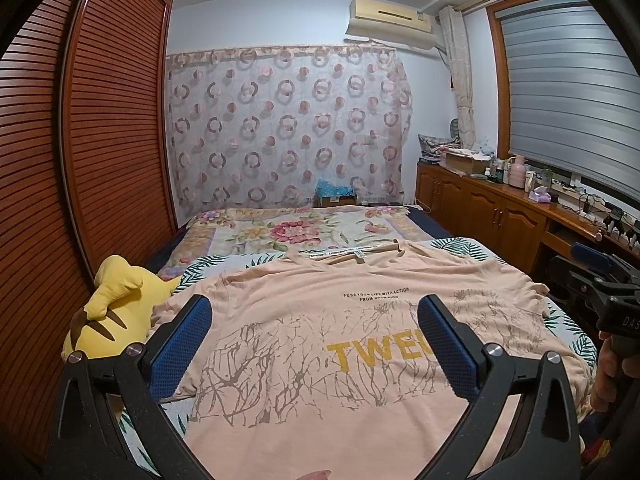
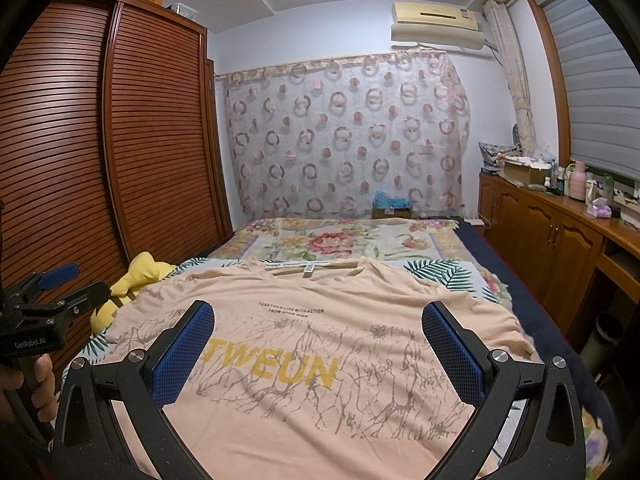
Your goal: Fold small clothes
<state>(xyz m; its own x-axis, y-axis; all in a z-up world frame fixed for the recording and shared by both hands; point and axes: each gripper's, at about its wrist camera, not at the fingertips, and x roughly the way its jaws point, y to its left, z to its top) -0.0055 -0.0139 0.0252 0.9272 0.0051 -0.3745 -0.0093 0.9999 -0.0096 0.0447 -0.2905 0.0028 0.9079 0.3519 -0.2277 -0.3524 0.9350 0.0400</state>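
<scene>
Both grippers, left gripper and right gripper, hover jaws apart above the flat T-shirt.

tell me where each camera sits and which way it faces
Left wrist view: rides the left tool, looking up the bed over the spread peach t-shirt with yellow lettering; its open blue-padded fingers show, with the right tool and a hand at the right edge.
Right wrist view: rides the right tool, facing the same way; the left tool and a hand show at the left edge.
Shared: the t-shirt, yellow plush toy, circle-patterned curtain, slatted wooden wardrobe.
</scene>
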